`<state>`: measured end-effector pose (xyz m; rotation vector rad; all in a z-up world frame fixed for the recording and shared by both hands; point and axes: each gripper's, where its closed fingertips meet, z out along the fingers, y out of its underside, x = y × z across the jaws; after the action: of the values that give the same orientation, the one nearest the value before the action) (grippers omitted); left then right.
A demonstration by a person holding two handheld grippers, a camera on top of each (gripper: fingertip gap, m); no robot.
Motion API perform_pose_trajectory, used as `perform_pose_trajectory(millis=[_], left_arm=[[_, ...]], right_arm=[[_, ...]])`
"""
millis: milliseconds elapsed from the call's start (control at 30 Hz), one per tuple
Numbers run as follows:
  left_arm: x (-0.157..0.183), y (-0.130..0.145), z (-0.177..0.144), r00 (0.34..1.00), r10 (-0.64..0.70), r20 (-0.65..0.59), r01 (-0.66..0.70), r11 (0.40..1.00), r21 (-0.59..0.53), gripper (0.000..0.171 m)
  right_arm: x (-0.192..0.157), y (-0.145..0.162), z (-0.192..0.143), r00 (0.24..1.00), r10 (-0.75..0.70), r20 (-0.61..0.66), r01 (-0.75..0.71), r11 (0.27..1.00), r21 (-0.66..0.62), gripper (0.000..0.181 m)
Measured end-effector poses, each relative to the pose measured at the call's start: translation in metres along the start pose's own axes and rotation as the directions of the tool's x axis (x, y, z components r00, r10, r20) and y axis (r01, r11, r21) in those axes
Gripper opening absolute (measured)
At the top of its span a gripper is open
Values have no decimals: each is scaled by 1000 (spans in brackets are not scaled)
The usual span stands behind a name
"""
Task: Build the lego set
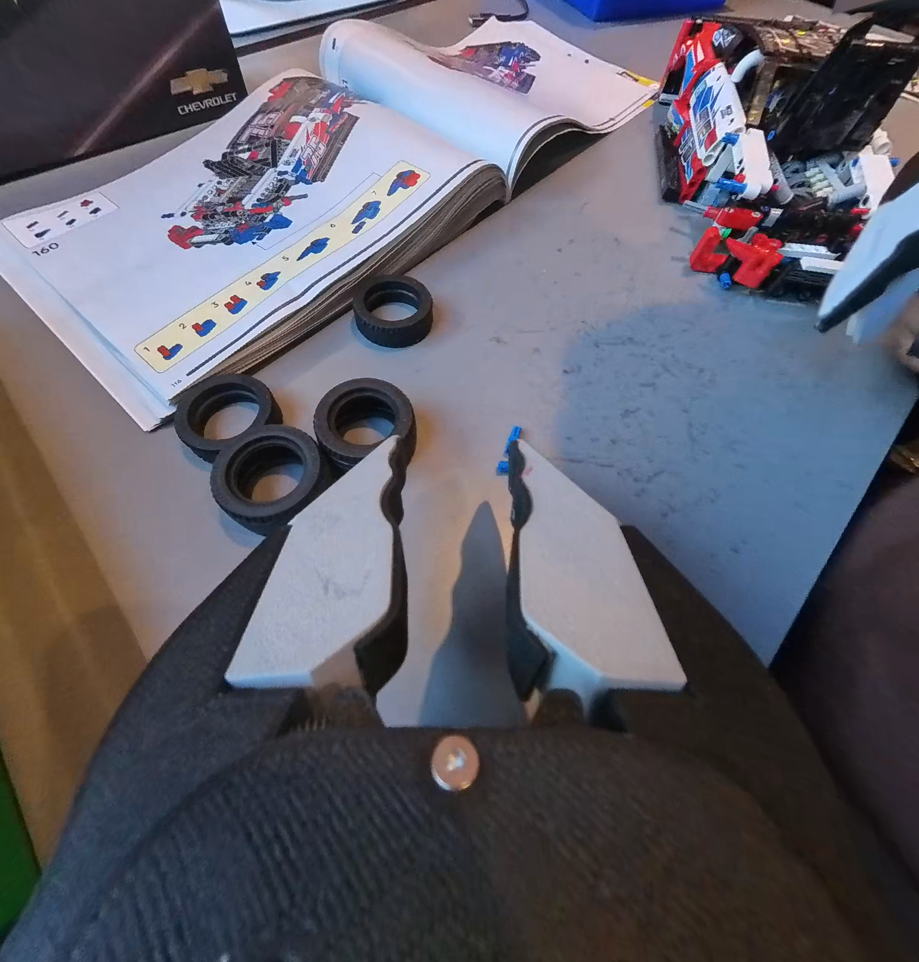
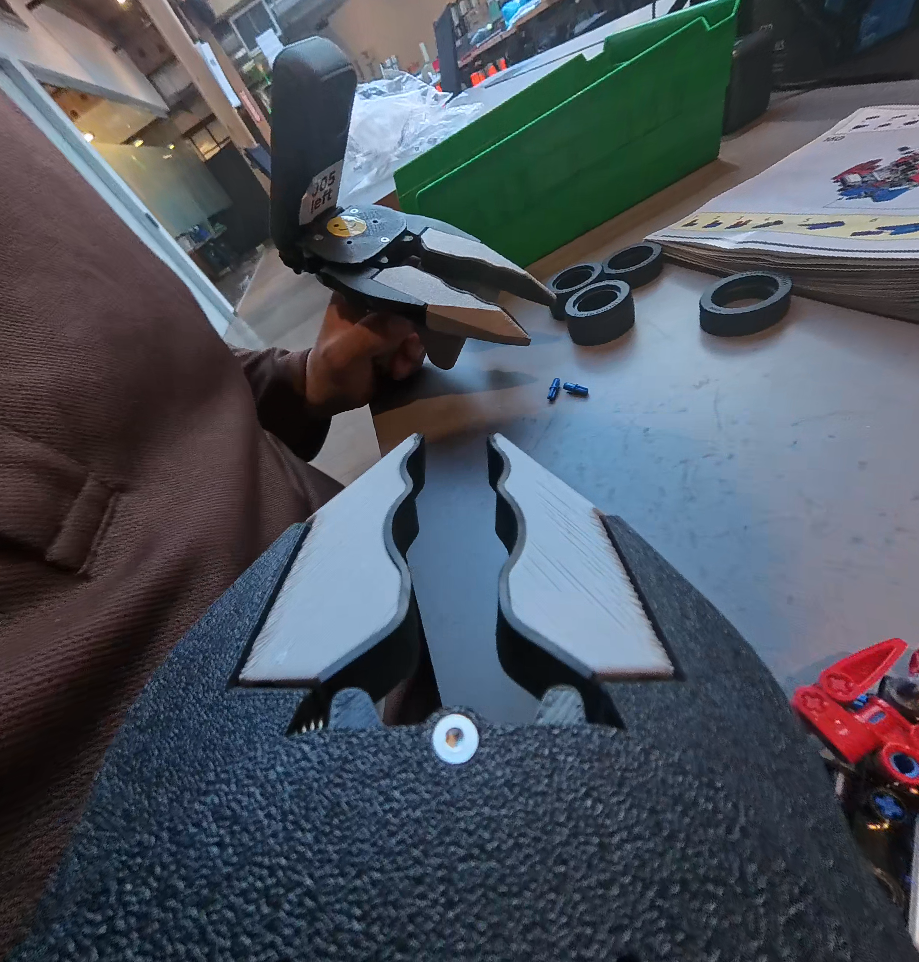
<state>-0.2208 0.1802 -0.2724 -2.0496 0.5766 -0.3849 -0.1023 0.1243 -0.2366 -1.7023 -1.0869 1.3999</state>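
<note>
Hovering low over the grey desk [image 1: 629, 323], the left tool [image 1: 454, 453] is held with its jaws parted and nothing between them; two small blue pins [image 2: 566, 389] are seen lying on the desk just ahead of its tips, one partly hidden behind the right fingertip in the left wrist view. The right tool [image 2: 456, 442] is likewise held open and empty, raised above the desk edge beside a brown sleeve [image 2: 108, 416]. Four black tyres [image 1: 270, 447] are laid flat near the left tool: three are clustered touching one another, and a fourth [image 1: 393, 311] is set apart, close against the edge of the open instruction booklet [image 1: 228, 234]. The partly built lego model [image 1: 764, 166], in red, white, blue and black, is stood at the far right of the desk, well apart from the pins. A green bin [image 2: 566, 140] is seen beyond the tyres in the right wrist view, and a dark box [image 1: 98, 78] is placed behind the booklet.
</note>
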Motion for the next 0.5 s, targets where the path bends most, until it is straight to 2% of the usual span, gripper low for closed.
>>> perform_pose_trajectory(millis=[500], left_arm=[[6,1,2,997,72,14,-72,997,-11,34]], right_arm=[[-10,8,2,995,-86,-57,84,996,-29,24]])
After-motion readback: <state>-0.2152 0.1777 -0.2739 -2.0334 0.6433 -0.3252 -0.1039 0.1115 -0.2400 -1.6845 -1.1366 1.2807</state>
